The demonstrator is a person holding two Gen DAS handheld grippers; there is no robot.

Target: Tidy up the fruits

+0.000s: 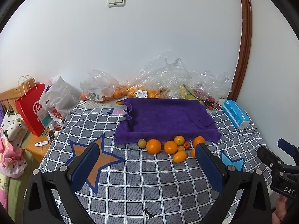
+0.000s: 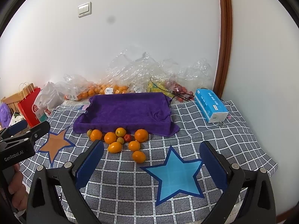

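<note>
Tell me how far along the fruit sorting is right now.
Nothing looks done yet. The purple towel-lined tray holds no fruit. The loose fruit, oranges and a small red one among them, sits in a cluster on the checked cloth just in front of the tray. Both the left tool and the right tool are open and hold nothing. All the fruit is left to move.

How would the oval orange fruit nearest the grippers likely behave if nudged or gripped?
The oval orange fruit lies loose on the flat checked cloth, so a nudge would probably roll it. Its glossy, rounded skin might slip between the jaws. It looks small, likely light.
</note>
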